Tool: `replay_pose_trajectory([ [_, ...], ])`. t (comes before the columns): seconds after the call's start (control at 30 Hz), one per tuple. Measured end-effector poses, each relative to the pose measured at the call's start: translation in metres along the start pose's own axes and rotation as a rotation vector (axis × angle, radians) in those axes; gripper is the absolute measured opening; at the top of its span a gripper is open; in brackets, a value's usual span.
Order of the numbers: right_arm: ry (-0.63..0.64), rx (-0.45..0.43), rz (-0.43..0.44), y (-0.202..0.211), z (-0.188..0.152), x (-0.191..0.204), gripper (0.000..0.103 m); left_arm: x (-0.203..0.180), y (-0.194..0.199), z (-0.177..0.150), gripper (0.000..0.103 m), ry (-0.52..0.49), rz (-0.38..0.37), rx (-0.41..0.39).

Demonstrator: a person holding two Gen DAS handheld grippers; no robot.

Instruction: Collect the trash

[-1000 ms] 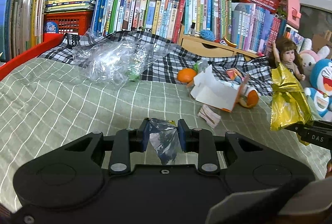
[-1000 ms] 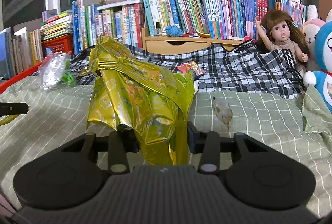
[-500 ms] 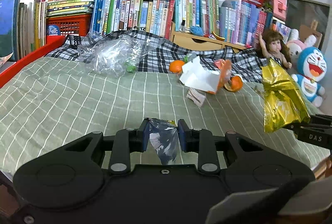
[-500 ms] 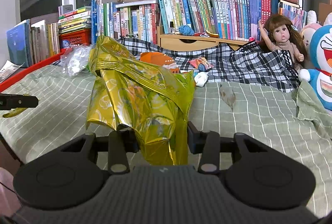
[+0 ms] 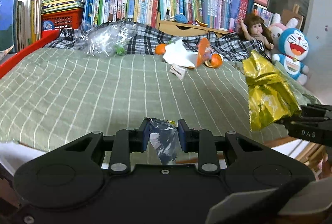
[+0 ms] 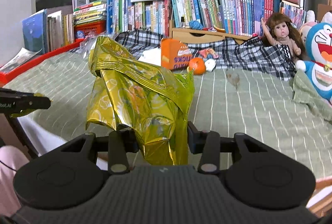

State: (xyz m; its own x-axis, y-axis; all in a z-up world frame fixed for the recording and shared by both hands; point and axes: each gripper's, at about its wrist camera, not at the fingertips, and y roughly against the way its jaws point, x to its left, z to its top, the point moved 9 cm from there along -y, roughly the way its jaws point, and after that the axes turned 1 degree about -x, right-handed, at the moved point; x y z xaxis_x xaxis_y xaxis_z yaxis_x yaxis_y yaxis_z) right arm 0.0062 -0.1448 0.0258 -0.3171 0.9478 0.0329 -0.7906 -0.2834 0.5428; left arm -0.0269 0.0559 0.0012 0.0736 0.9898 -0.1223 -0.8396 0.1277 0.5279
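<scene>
My left gripper is shut on a small crumpled dark-blue and silver wrapper, held over the near edge of the green striped bed. A big crumpled gold foil bag is clamped in my right gripper; the same gold bag shows at the right of the left wrist view. More trash lies far across the bed: a clear plastic bag, a white paper with an orange carton, an orange snack box and a small wrapper.
Two oranges lie among the trash by a checked blanket. Rows of books line the back. A doll and a blue plush toy sit at the right. A red rail bounds the left.
Both grippers have drawn back from the trash toward the bed's near edge, each keeping its piece. The bed's edge and the floor beyond it now show.
</scene>
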Motion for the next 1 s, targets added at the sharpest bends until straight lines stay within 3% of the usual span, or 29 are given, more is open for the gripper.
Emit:
replay_pose_trajectory([
  [0.47,-0.005,0.065,0.006,0.042,-0.062,0.015,0.047,-0.014,0.034,-0.05,0.027,-0.027,-0.016,0.036],
  [1.0,0.001,0.176,0.056,0.03,-0.113,0.041,0.048,-0.012,0.029,-0.096,0.027,-0.024,-0.007,0.105],
])
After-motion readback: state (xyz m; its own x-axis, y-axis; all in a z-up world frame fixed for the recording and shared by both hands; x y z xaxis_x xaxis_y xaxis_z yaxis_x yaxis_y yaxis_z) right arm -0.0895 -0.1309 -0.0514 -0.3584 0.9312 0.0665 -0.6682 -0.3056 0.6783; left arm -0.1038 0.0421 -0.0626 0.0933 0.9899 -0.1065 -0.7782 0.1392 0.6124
